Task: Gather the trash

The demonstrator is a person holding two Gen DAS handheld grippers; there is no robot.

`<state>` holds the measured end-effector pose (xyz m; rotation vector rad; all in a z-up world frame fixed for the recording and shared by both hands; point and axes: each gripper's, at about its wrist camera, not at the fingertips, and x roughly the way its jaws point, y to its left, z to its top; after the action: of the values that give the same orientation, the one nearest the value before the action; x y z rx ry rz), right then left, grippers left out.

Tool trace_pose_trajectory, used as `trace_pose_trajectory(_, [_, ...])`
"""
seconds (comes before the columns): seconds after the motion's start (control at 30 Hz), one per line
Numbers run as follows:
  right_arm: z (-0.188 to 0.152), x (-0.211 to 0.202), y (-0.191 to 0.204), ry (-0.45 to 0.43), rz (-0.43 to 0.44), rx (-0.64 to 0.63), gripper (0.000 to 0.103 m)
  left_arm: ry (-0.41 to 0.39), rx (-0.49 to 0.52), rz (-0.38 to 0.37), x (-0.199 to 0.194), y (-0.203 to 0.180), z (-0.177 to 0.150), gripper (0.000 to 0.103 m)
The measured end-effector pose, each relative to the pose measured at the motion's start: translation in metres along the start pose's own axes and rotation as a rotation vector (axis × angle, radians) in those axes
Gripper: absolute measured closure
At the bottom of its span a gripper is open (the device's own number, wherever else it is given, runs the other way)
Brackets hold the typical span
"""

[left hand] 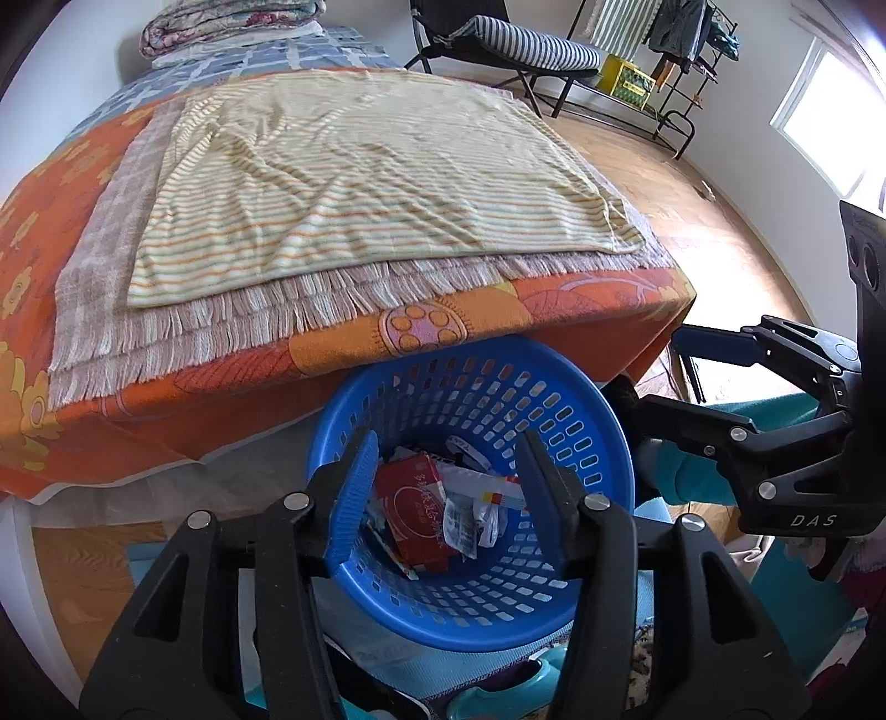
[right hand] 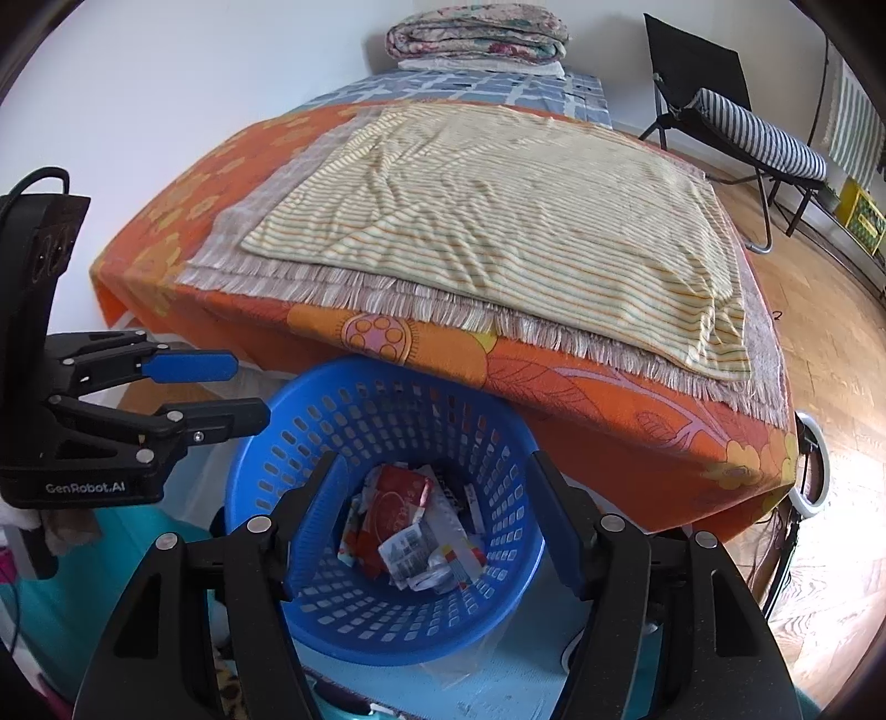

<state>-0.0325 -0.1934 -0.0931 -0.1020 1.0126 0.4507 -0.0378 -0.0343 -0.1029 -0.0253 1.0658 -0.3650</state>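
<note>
"DAS" on right gripper (left hand: pixel 714 382); "GenRobot.AI" on left gripper (right hand: pixel 221 390).

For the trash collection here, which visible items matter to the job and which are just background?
Job items:
blue basket
red wrapper and other crumpled packets inside it
left gripper, jaws open
right gripper, jaws open

Background:
striped towel
orange bedspread
folded quilt
lounge chair
</note>
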Motion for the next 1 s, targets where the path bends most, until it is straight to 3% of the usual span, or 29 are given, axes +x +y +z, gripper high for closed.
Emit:
trace_pose_trajectory(0.1, [0.005, -0.004, -0.002, -0.015, 0.001, 0.009, 0.036, -0.015, -0.008, 0.009, -0.005, 0.000, 0.006, 0.048])
trace_pose_trajectory(0.2, [0.010, -0.009, -0.004, -0.030, -0.004, 0.017, 0.036, -0.045, -0.020, 0.011, -0.012, 0.001, 0.013, 0.039])
trace_pose_trajectory(0.37, [0.021, -0.017, -0.012, -0.057, -0.005, 0.036, 0.035, -0.093, -0.014, 0.033, -0.024, -0.002, 0.027, 0.038])
trace_pose_trajectory(0.5, [0.032, -0.023, -0.016, -0.082, -0.015, 0.045, 0.033, -0.136, -0.007, 0.051, -0.033, -0.004, 0.041, 0.023])
trace_pose_trajectory(0.8, [0.065, -0.037, -0.031, -0.141, -0.024, 0.051, 0.033, -0.230, -0.002, 0.074, -0.051, -0.003, 0.083, 0.021])
trace_pose_trajectory(1.0, [0.091, -0.049, -0.047, -0.195, -0.037, 0.064, 0.032, -0.305, -0.007, 0.098, -0.061, -0.002, 0.111, 0.012])
